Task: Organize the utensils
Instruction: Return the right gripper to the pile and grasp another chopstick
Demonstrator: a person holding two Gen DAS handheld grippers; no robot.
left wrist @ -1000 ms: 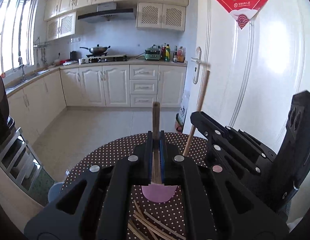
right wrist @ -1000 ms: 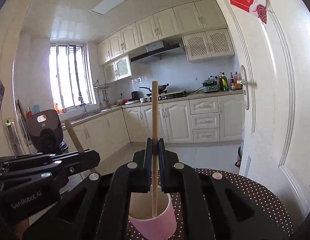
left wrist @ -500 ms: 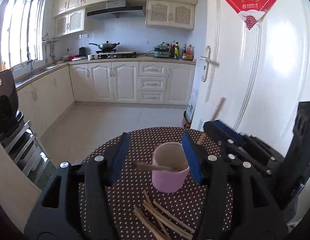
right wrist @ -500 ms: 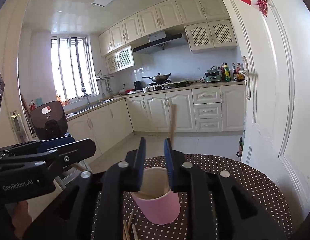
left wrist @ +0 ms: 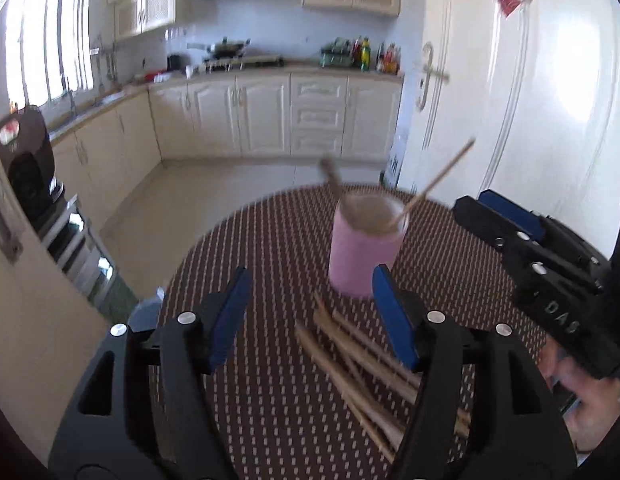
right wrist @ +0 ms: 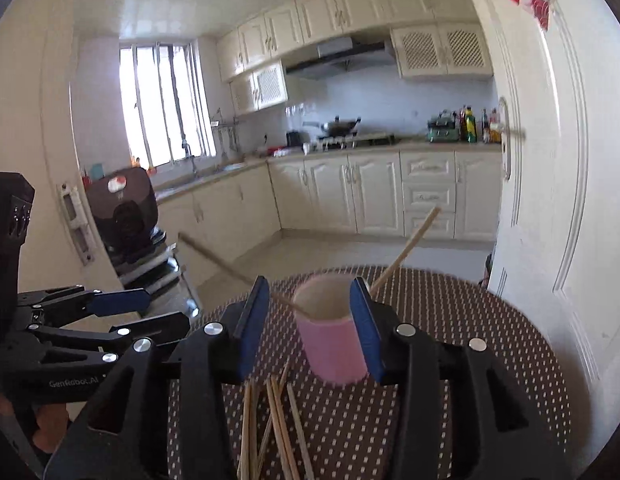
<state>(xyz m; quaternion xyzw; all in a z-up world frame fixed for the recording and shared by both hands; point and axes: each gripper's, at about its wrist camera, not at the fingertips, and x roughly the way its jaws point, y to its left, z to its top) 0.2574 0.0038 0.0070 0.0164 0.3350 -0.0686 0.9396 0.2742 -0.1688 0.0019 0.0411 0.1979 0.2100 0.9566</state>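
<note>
A pink cup (left wrist: 365,248) (right wrist: 333,336) stands on the round table with the brown dotted cloth (left wrist: 270,240) (right wrist: 469,320). Two wooden chopsticks lean in it, one to the left (left wrist: 329,176) (right wrist: 222,260) and one to the right (left wrist: 437,178) (right wrist: 409,248). Several more chopsticks (left wrist: 361,364) (right wrist: 270,420) lie in a loose pile in front of the cup. My left gripper (left wrist: 311,316) (right wrist: 166,312) hangs over the pile, its jaws opening with nothing between them. My right gripper (right wrist: 308,316) (left wrist: 485,206) is just short of the cup, jaws opening, pads touching nothing.
A white door (left wrist: 529,120) stands close behind the table at the right. A black appliance on a metal rack (left wrist: 30,168) (right wrist: 126,208) is at the left. White kitchen cabinets (left wrist: 270,116) line the far wall. A hand (left wrist: 589,400) holds the right gripper.
Both grippers went from shut on an upright chopstick to open. Each chopstick dropped into the cup and now leans there. Both grippers drew back from the cup, the left tilting down towards the pile.
</note>
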